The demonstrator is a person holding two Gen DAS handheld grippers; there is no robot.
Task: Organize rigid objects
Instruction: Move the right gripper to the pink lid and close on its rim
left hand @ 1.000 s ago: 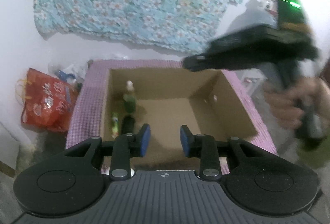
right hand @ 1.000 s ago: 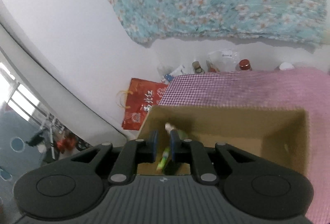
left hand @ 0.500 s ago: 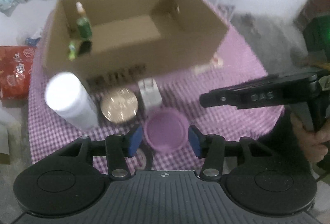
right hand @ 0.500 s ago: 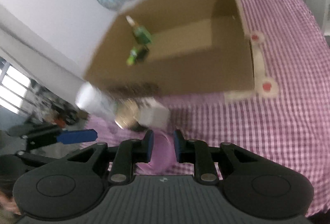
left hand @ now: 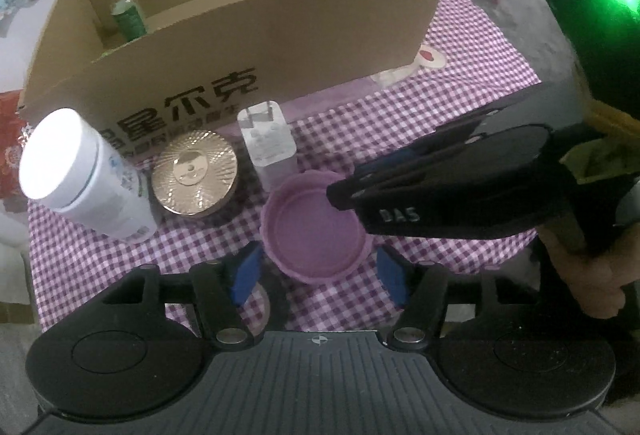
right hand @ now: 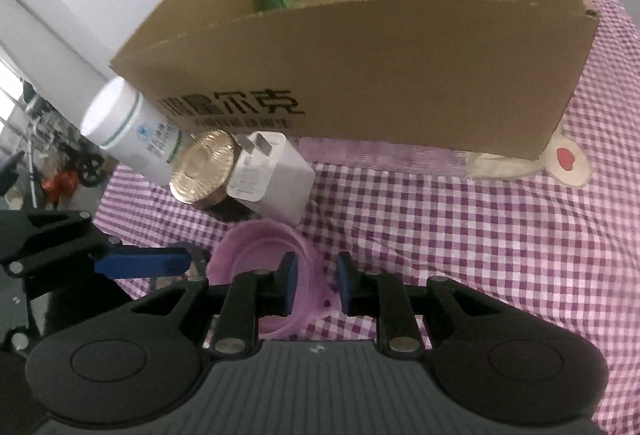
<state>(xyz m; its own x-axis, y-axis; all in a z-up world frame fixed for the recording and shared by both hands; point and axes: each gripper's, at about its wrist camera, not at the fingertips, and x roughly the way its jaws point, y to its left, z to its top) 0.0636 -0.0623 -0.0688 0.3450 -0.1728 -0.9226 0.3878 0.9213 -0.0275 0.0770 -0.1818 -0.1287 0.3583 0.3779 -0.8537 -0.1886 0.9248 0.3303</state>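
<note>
Purple plastic, in the shape of a shallow round lid (left hand: 316, 223), is seen lying flat, hollow side up, on the checked cloth (left hand: 460, 107) of the desk, directly ahead of and between the blue pads of the left hand-held gripper (left hand: 318, 273). Those jaws are opening and are spread to either side of the lid, with no pad pressed on it. The right hand-held gripper (right hand: 316, 289) is brought in from the lid's right side; its jaws are set narrowly apart, astride the lid's near rim as far as can be judged, and no contact can be made out. Both grippers are judged about equally near the lid, the left one centred on it, so a grasp across its width seems the likelier move; being round, it offers no long axis. Just beyond the lid, a white plug adapter (left hand: 268, 143), a gold-topped round tin (left hand: 194, 175) and a white bottle (left hand: 80, 175) are lined up against the cardboard box (left hand: 280, 35). Inside the box, at its far left corner, a green dropper bottle (left hand: 126, 9) is stood upright.
</note>
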